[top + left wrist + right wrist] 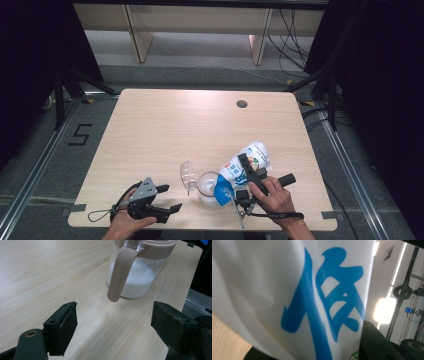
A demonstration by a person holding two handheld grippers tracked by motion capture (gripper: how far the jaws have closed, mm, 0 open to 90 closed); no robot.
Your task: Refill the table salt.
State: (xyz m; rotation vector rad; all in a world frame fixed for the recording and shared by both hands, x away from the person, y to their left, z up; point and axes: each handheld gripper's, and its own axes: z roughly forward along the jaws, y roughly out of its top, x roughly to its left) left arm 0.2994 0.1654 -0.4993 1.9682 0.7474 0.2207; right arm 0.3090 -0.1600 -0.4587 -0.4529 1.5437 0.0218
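Tabletop (pixel 165 130), jug (pixel 206 186) mouth behind tilted milk pouch (pixel 250 159)

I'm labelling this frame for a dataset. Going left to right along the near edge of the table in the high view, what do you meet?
Left gripper → open clear lid → pitcher of milk → milk pouch, tipped toward the pitcher in the right gripper.

Left tool (pixel 167 197) rests wide open; right tool (pixel 245 172) is clamped, tilted
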